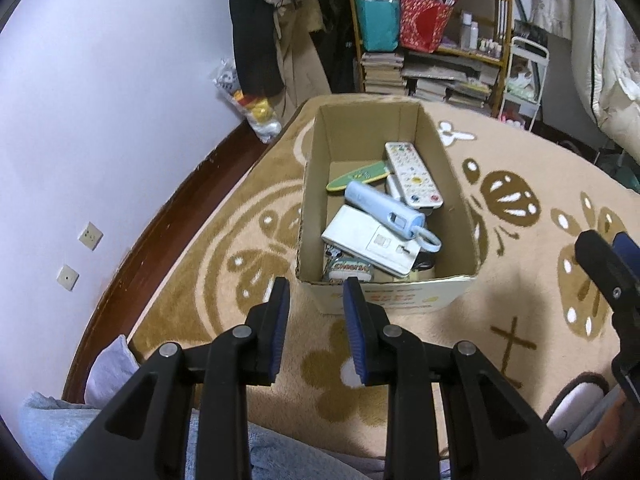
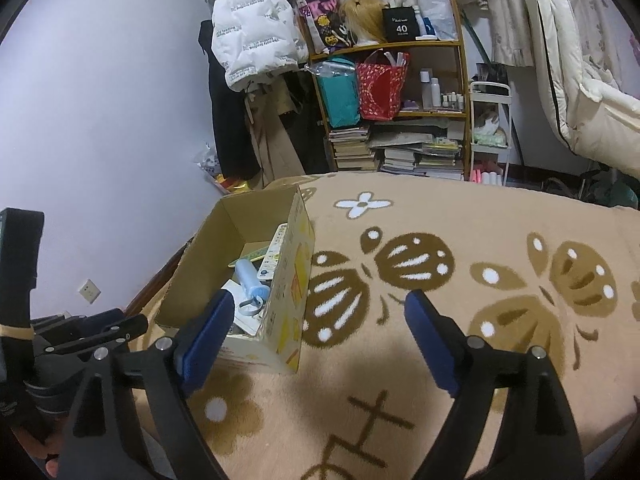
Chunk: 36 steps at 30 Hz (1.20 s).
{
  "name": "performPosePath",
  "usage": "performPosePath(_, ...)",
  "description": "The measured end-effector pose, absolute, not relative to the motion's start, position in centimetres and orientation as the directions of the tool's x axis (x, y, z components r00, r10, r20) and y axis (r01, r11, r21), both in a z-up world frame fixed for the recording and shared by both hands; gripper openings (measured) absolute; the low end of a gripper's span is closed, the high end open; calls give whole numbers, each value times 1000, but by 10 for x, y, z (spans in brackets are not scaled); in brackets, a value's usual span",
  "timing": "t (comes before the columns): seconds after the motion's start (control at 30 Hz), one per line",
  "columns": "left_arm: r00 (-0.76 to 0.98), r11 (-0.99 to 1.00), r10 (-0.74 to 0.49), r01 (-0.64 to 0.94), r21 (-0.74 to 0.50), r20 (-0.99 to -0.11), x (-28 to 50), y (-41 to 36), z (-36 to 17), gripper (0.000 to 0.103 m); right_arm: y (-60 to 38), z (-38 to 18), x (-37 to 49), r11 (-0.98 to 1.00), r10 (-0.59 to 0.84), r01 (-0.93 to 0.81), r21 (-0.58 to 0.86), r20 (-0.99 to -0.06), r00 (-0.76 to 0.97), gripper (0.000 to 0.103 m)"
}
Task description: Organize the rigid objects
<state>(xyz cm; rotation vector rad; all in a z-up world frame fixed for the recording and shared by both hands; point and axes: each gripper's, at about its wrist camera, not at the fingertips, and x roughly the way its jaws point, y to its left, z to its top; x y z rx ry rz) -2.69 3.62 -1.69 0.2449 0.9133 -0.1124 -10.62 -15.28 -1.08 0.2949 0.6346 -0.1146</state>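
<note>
The beige butterfly-patterned blanket (image 1: 520,152) is lying bare of loose items, which suggests the sorting is nearly finished. At its twelve o'clock side, the open brown cardboard box (image 1: 452,184) is holding the rigid objects: a white remote control (image 1: 414,174), a white flat device (image 1: 370,240), a pale blue cylinder with a ring (image 1: 384,208) and a green flat stick (image 1: 356,176). The left gripper (image 1: 316,292) is hovering empty, fingers moderately apart, at the box's six o'clock edge. The right gripper (image 2: 320,308) is waiting at the box's four o'clock, fingers spread wide, empty.

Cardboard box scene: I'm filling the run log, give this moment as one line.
left gripper: open, empty | right gripper: open, empty | brown cardboard box: on blanket, holds white remote, pale blue cylinder
</note>
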Motion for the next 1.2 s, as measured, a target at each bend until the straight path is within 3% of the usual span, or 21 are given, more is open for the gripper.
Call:
performPosePath(0.13, 639, 966, -11, 206, 157, -770, -34, 37, -9, 31, -160, -6, -120, 937, -44, 231, 261, -569, 821, 103)
performPosePath(0.2, 658, 965, -15, 206, 162, -753, -38, 36, -4, 44, -163, -3, -121, 934, -49, 237, 268, -561, 826, 103)
performPosePath(0.57, 741, 956, -36, 220, 192, -670, -50, 27, 13, 85, -174, -4, -122, 926, -59, 251, 283, -548, 834, 103)
performPosePath(0.8, 756, 958, -40, 216, 191, -654, -49, 25, 15, 92, -179, -10, -122, 914, -71, 274, 298, -550, 832, 103)
performPosePath(1.2, 753, 961, -51, 215, 172, -656, -47, 27, 14, 94, -172, -15, -118, 934, -114, 286, 215, -578, 808, 103)
